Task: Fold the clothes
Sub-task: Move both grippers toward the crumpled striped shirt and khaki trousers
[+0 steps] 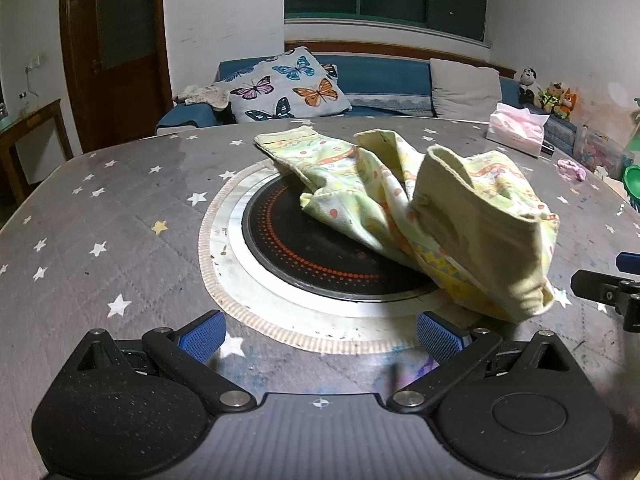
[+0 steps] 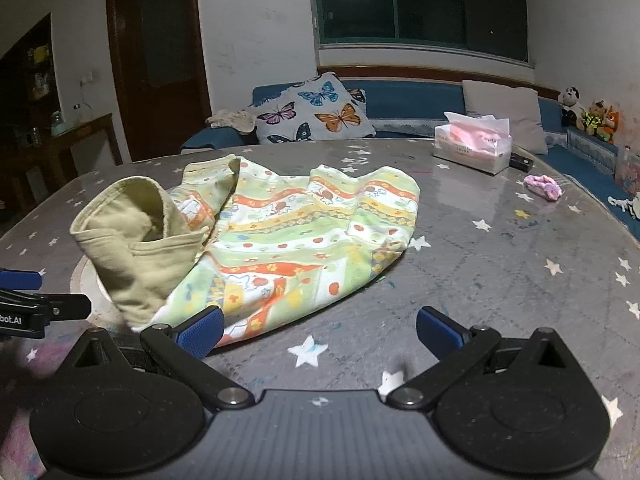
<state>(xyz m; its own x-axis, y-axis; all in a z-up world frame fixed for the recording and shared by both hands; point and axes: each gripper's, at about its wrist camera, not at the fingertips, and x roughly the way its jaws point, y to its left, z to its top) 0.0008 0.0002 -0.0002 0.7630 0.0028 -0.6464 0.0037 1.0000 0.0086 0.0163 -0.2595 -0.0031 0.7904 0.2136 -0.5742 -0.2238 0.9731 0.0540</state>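
Both my left claw (image 1: 320,338) and right claw (image 2: 318,330) stand open, holding nothing; the shirt (image 2: 288,240) lies crumpled at twelve o'clock and needs flattening.

The garment (image 1: 420,208) hides part of the black disc (image 1: 312,248) beneath it.
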